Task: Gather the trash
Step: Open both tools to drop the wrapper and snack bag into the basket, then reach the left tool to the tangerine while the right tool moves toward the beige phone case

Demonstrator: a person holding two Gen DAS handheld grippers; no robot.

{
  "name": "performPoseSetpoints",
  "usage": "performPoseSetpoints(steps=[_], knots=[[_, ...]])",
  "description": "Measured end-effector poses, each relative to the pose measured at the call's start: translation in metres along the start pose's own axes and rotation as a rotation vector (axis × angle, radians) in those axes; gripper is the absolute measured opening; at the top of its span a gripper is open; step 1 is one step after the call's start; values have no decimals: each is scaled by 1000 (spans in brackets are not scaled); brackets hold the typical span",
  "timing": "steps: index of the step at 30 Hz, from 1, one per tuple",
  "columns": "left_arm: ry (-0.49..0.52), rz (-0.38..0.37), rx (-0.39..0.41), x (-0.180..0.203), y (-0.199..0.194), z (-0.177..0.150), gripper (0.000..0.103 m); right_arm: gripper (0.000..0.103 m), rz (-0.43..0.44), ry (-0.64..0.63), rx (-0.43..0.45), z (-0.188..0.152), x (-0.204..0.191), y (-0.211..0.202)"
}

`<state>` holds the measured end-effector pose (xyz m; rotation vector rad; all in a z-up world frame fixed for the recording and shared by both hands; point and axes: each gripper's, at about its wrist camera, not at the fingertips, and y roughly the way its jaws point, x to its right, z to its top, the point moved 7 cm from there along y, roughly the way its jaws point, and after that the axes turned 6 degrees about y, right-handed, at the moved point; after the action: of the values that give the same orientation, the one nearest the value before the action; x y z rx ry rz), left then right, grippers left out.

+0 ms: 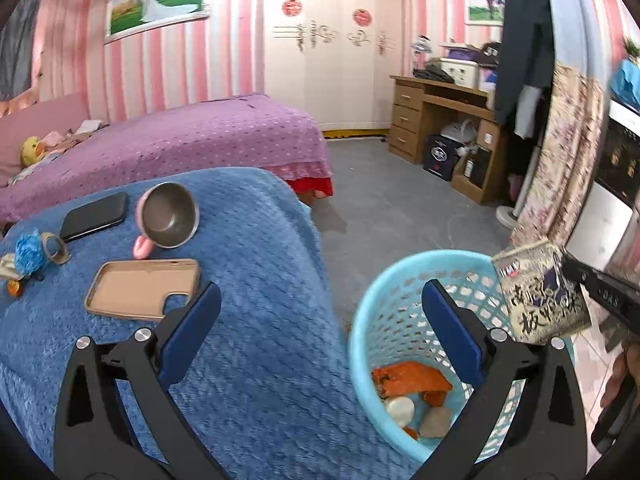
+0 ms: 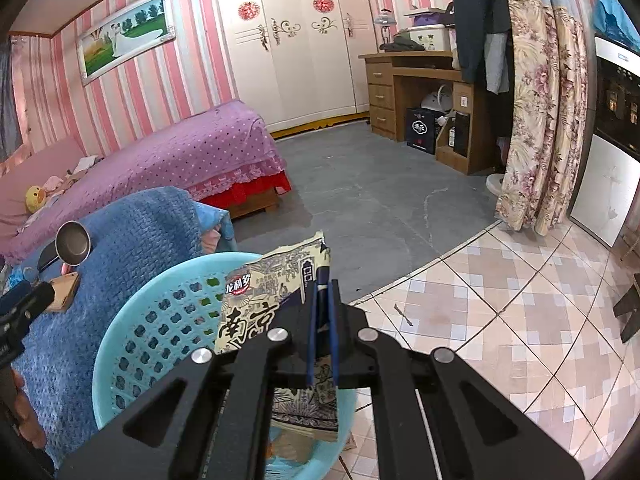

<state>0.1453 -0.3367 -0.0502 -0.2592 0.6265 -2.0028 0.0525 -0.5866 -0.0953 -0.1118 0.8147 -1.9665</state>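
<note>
Inside, one basket (image 1: 362, 320) holds one orange wrapper (image 1: 412, 378).

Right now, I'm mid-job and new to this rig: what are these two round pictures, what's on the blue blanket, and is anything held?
No robot arm here: a person carries one two-finger gripper in each hand, and each has a fisheye camera looking along its fingers.

The left-hand picture shows the left gripper open and empty, above the blue blanket and the light blue basket, which holds orange scraps and pale round pieces.

The right-hand picture shows the right gripper shut on a printed snack wrapper, over the basket's rim.

On the blanket: a metal cup with pink handle, a black phone, a tan phone case and small bits at the left edge.
</note>
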Motion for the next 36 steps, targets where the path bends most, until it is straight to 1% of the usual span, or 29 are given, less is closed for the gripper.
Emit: performPoseSetpoints(steps=[3, 4, 6, 7, 8, 9, 10, 11, 12, 13, 14, 15, 16, 17, 21, 23, 27, 32, 36], knots=[[-14, 17, -3, -8, 1, 0, 97, 7, 7, -14, -5, -1, -10, 2], [-14, 22, -4, -10, 0, 0, 97, 9, 8, -18, -7, -1, -12, 3], [-17, 33, -2, -14, 0, 1, 97, 10, 5, -24, -24, -3, -18, 6], [-21, 36, -1, -17, -1, 2, 97, 13, -4, -27, -29, -4, -20, 8], [-24, 40, 0, -20, -2, 3, 97, 28, -10, -28, -34, -5, -21, 10], [-26, 43, 1, -22, -2, 4, 97, 36, -9, -26, -43, -6, -24, 12], [-29, 46, 1, -24, -3, 3, 97, 51, -6, -19, -50, -6, -26, 13], [-33, 48, 1, -28, -4, 4, 97, 56, -5, -17, -54, -6, -28, 14], [-38, 51, 3, -32, -5, 5, 97, 56, -5, -16, -56, -7, -31, 14], [-42, 55, 4, -37, -7, 5, 97, 59, -7, -16, -56, -6, -34, 14], [-45, 59, 6, -40, -9, 4, 97, 67, -8, -16, -51, -5, -36, 14], [-47, 63, 7, -43, -10, 4, 97, 71, -9, -16, -44, -5, -39, 12], [-51, 70, 8, -48, -11, 3, 97, 78, -12, -18, -32, -4, -43, 11], [-53, 73, 7, -52, -12, 3, 97, 83, -19, -23, -21, -2, -48, 9], [-63, 97, 6, -72, -15, 1, 97, 88, -38, -33, 4, 2, -64, 7], [-68, 111, 9, -85, -17, 1, 97, 93, -41, -33, 16, 3, -74, 7], [-86, 138, 0, -113, -19, -3, 97, 94, -31, -48, 33, 4, -95, 6], [-110, 183, -2, -152, -23, -4, 97, 95, -5, -85, 55, 0, -132, 2], [-110, 230, -6, -186, -28, -6, 97, 95, 16, -128, 65, -5, -165, 2]])
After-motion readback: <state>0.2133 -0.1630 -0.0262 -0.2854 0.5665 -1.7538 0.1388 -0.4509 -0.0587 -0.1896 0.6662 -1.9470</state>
